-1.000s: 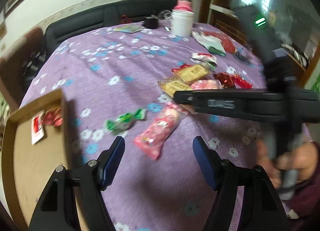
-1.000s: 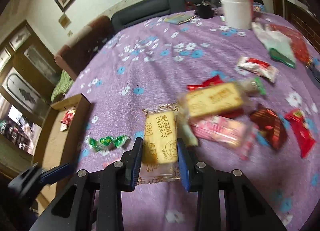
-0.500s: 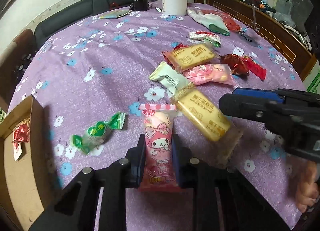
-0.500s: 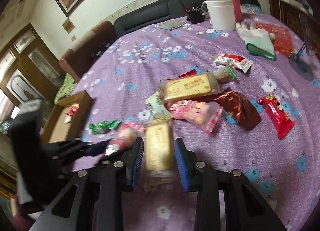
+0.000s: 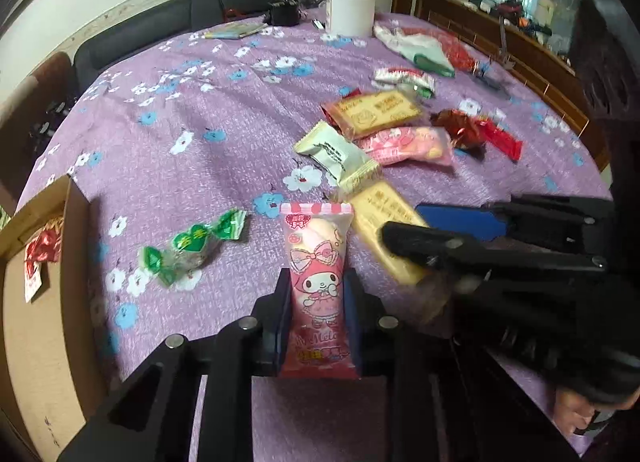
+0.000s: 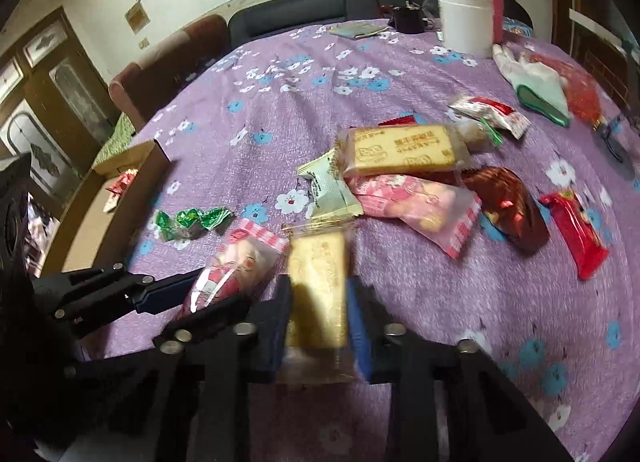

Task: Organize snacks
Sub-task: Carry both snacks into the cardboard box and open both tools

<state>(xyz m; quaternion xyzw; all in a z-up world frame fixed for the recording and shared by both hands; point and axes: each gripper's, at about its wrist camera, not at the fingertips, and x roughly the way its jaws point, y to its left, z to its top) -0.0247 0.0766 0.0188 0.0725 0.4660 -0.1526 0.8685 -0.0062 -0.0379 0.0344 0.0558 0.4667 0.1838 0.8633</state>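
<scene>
I am looking past the cardboard box point(image 5: 40, 302) at the table's left edge; my left gripper point(image 5: 316, 314) is clamping the pink marshmallow packet point(image 5: 318, 286), and my right gripper point(image 6: 318, 318), whose jaws have just been closing, is pinching the yellow biscuit packet point(image 6: 318, 286). I am judging that both should lift clear before swinging boxward.

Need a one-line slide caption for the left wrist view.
Left gripper shut on a pink snack packet above the purple tablecloth, with the right gripper clamping a yellow biscuit pack alongside.
</scene>
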